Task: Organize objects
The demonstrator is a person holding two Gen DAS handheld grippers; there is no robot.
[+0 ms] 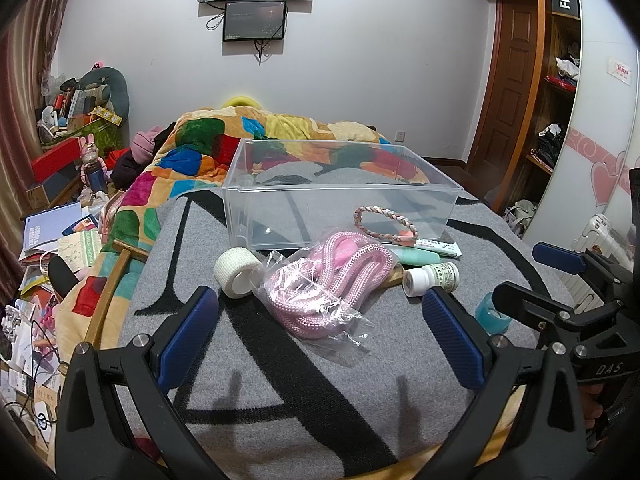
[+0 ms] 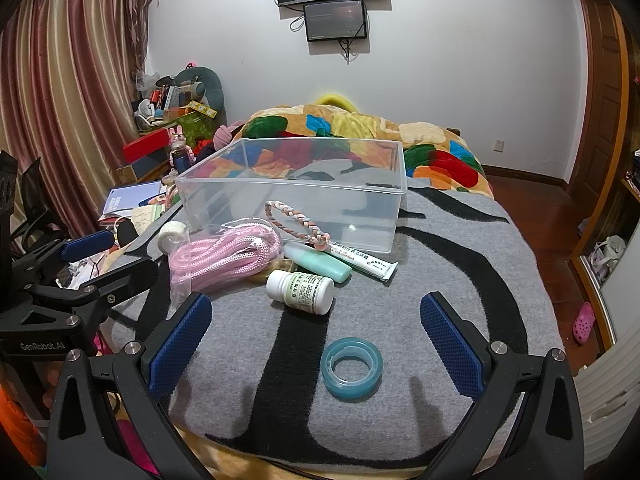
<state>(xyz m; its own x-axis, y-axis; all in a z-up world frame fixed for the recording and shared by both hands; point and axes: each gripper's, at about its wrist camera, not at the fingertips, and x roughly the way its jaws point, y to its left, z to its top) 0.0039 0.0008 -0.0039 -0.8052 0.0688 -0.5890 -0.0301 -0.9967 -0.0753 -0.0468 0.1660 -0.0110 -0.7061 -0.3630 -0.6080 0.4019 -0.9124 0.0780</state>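
Lying bagged, pink rope (image 1: 328,280) faces both grippers' wide-open, empty jaws.

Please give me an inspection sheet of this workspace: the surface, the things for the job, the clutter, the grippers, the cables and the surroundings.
Surface: grey blanket with black pattern, laid over a bed.
Job's things: clear plastic box, nothing in it; in front of it lie a braided bracelet, pink rope in a bag, white tape roll, white pill bottle, green tube, white tube, blue tape ring.
Clutter: papers and boxes piled on the floor to the left of the bed.
Grippers: left gripper open, holds nothing; right gripper open, holds nothing, blue tape ring between its fingers' line.
Cables: wires hang under the wall screens.
Surroundings: curtain, wooden door, colourful quilt.
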